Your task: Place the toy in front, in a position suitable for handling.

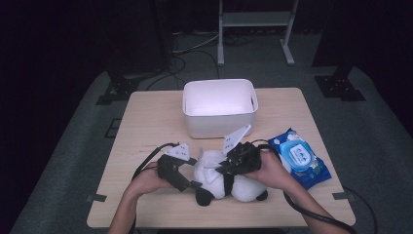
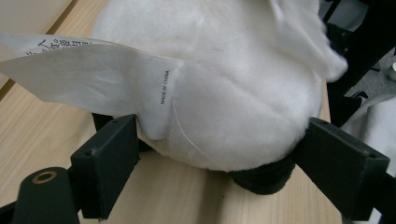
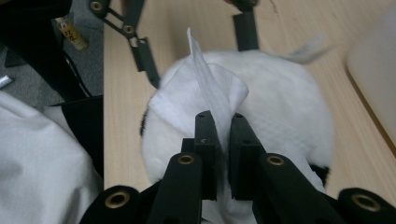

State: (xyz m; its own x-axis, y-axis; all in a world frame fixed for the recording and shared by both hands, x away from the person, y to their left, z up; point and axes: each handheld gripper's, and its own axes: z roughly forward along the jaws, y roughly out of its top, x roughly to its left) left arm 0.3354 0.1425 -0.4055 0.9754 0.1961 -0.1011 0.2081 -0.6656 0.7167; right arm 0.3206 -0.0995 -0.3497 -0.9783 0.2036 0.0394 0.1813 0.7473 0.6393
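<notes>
Low in the middle of the high view, my right gripper (image 1: 225, 171) has its jaws pinched tight on a white wipe (image 3: 212, 88) lying on the plush panda (image 1: 229, 183). My left gripper (image 1: 194, 184) has its jaws wide apart, one on each side of the panda's white body. A blue wipes pack (image 1: 299, 158) lies to the right. Farther back, at the center, stands a white bin (image 1: 219, 107) on the table (image 1: 146, 117).

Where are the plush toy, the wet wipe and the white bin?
plush toy (image 1: 216, 175): high view, white body between the grippers.
wet wipe (image 3: 205, 88): right gripper view, sheet above the shut jaws.
white bin (image 1: 219, 124): high view, front wall.
</notes>
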